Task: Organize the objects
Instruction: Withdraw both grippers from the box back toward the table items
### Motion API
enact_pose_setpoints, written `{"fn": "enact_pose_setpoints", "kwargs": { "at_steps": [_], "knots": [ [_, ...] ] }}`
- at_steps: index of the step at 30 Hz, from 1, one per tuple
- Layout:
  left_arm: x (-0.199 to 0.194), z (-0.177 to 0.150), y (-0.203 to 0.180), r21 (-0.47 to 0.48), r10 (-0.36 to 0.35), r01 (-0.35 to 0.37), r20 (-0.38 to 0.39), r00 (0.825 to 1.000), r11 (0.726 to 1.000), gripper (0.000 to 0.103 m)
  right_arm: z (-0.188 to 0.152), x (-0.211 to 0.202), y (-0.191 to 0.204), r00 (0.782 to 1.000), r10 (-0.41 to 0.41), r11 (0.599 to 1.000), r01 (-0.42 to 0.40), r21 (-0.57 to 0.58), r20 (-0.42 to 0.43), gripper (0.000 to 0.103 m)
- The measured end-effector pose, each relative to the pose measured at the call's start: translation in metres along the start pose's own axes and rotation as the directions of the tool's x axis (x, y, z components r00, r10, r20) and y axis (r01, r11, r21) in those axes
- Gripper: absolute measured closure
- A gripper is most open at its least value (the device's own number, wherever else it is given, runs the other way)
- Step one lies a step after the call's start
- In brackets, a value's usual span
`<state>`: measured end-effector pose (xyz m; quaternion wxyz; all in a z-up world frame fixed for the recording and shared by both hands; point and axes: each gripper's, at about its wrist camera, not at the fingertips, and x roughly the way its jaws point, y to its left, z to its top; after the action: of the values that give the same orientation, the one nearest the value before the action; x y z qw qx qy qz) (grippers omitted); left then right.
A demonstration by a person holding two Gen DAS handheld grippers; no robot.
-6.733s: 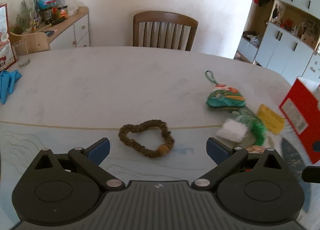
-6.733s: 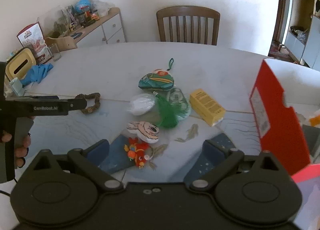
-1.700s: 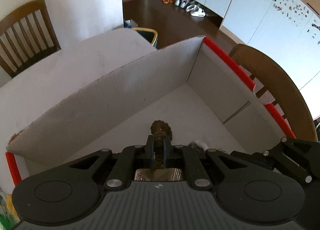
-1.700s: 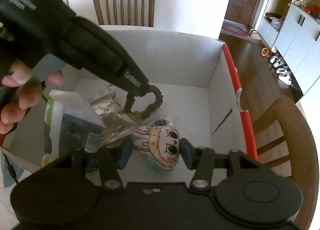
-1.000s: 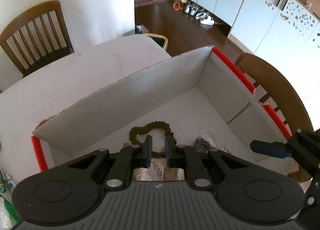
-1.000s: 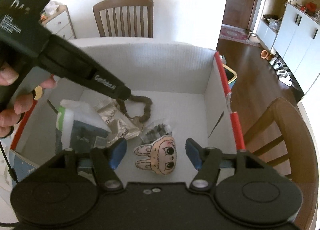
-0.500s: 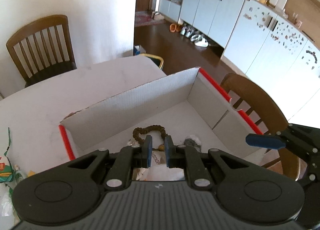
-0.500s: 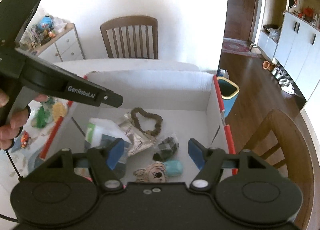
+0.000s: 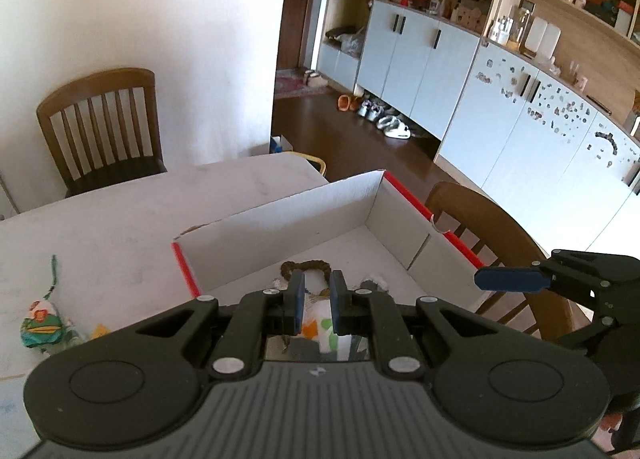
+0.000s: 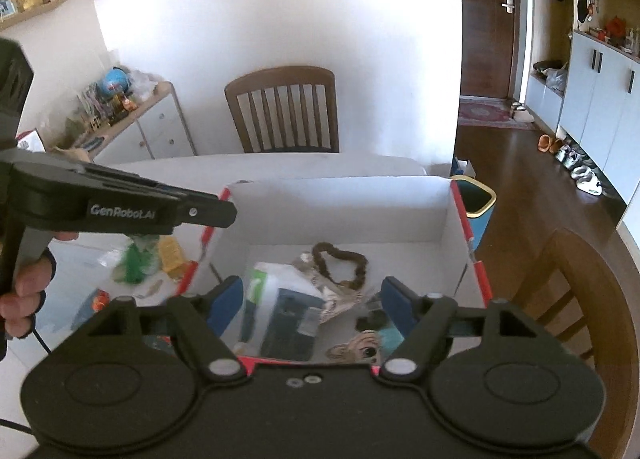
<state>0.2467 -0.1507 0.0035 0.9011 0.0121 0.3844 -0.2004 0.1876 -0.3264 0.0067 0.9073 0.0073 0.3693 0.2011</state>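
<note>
A red-edged white cardboard box (image 10: 440, 211) stands on the table. The brown bead ring (image 10: 340, 265) lies on its floor, also in the left wrist view (image 9: 306, 266). Beside the ring lie a silver packet (image 10: 336, 295), a white and blue pack (image 10: 280, 299) and a doll-face charm (image 10: 360, 351). My left gripper (image 9: 314, 301) is above the box's near side, jaws a narrow gap apart and empty. My right gripper (image 10: 314, 303) is open and empty over the box.
On the table left of the box lie a green pouch (image 9: 40, 329), a green tassel (image 10: 136, 259) and a yellow card (image 10: 170, 253). Wooden chairs stand at the far side (image 10: 282, 115) and the right (image 10: 580, 299). A bin (image 10: 476, 203) is behind the box.
Both grippers have pulled up and back from the box. The bead ring, released earlier, stays on the box floor. The left jaws stay nearly closed and empty.
</note>
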Motion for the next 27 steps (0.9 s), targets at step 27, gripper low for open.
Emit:
{"fn": "enact_pose_setpoints", "kwargs": {
  "at_steps": [27],
  "knots": [
    [-0.092,-0.071,0.098,-0.108,0.088,-0.076,0.114,0.99,0.991,0.091,-0.023,-0.004,0.109,0.999,-0.005,1.0,0.006,-0.003,0.053,0.011]
  ]
}}
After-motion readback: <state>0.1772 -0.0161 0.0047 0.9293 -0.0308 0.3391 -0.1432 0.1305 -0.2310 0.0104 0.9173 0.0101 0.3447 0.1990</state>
